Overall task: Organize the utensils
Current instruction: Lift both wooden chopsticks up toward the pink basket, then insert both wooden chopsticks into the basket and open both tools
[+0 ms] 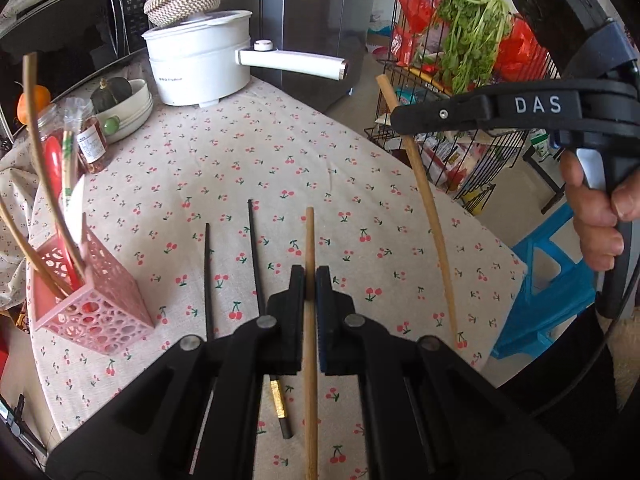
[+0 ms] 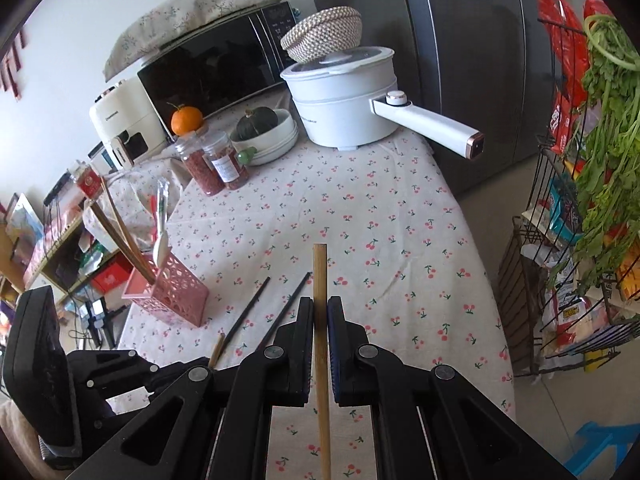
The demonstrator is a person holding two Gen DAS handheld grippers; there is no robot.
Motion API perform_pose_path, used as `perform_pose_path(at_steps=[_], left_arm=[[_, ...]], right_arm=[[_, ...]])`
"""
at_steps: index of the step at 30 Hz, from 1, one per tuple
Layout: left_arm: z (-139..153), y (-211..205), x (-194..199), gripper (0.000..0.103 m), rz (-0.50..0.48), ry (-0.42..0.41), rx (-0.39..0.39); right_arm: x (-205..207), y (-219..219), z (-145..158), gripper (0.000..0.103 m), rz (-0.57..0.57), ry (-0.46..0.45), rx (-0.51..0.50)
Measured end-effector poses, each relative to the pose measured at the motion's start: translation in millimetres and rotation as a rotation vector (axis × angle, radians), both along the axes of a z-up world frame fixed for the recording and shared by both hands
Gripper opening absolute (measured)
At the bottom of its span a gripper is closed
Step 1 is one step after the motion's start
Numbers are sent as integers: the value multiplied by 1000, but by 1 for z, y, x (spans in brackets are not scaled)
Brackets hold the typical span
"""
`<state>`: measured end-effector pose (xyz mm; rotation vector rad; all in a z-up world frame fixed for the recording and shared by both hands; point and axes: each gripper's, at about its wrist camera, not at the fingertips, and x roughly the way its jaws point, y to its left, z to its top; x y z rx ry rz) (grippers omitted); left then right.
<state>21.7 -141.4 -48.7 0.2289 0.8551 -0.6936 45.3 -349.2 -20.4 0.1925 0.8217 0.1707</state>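
Left gripper was clamped on a light wooden chopstick, stick running btwn the pads and poking out fwd over the cherry-print tablecloth. Right gripper was likewise pinched tight on a second wooden chopstick; from the left wrist view that one hung slanted, its lower tip just abt at the cloth, w/ a hand on the gripper handle.

Step in hand, as I judged it: both wooden sticks picked up, carry to the pink perforated holder not yet done. Holder stood near the table's left edge and already had a few brown chopsticks, a red utensil and a pale spoon in it.

Next move prob. called for swinging each stick over to the holder, tipping it closer to upright, and lining the lower end w/ the open top before letting go; the long sticks already leaning there could get in the way.

Two black chopsticks lay flat on the cloth, roughly parallel, just left of the left gripper, one w/ a gold band near its end. These looked left to do.

Wooden sticks were plain, round, pale tan, thin and long.
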Motion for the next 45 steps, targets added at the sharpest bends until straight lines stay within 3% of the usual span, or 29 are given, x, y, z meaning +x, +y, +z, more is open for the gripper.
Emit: perform_pose_path(at_steps=[7, 13, 22, 27, 32, 35, 39, 45], left_arm=[[42, 51, -18, 6, 48, -88, -97], [87, 99, -26, 6, 117, -182, -235], [149, 148, -30, 6, 223, -443, -405], [148, 163, -12, 6, 332, -571, -448], [137, 161, 5, 6, 387, -651, -421], [129, 160, 15, 6, 411, -661, -408], [115, 157, 28, 6, 430, -661, -373], [94, 155, 45, 6, 445, -632, -303]], right_arm=[[-16, 23, 36, 7, 44, -149, 40], [-19, 50, 64, 7, 80, -277, 65], [-22, 92, 105, 7, 87, -499, 128], [-28, 111, 121, 7, 87, -603, 174], [-30, 129, 128, 7, 90, -682, 212], [-26, 143, 125, 7, 82, -711, 217], [-16, 165, 111, 7, 53, -741, 147], [8, 188, 82, 7, 39, -699, 96]])
